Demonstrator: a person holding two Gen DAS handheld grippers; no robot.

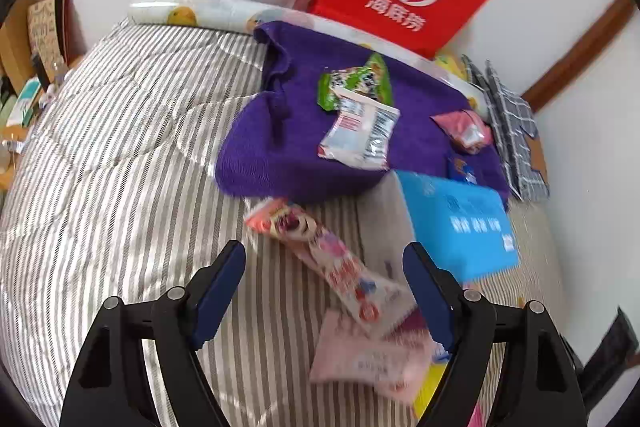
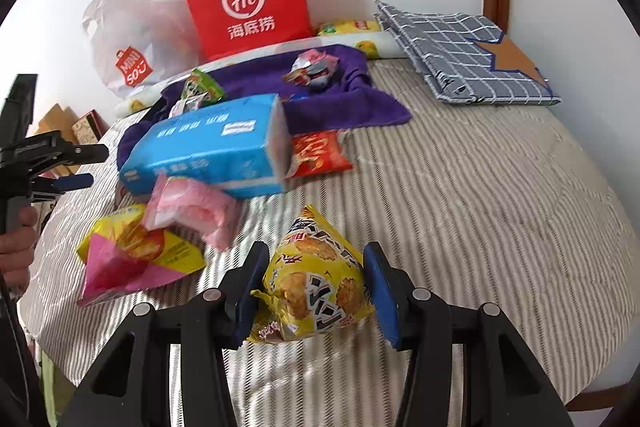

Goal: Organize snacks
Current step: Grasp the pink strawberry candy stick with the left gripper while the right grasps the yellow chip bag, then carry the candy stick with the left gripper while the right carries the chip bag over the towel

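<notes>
While the right wrist view shows the right gripper [image 2: 316, 291] with its blue fingers [image 2: 382, 293] pressed on both sides of a yellow snack bag [image 2: 316, 279] just above the striped bed [image 2: 480, 195], the left wrist view shows none of that. There the left gripper [image 1: 324, 267] has its fingers [image 1: 222, 279] spread wide over a long pink-and-white snack packet [image 1: 332, 259], not touching it. Only the left view shows a green packet [image 1: 356, 81] and a white packet [image 1: 360, 131] clearly on the purple cloth [image 1: 272, 151]. Only the right view shows the red snack packet [image 2: 318, 153] beside the blue tissue pack [image 2: 208, 147], and the hand [image 2: 18, 247] carrying the left gripper.
</notes>
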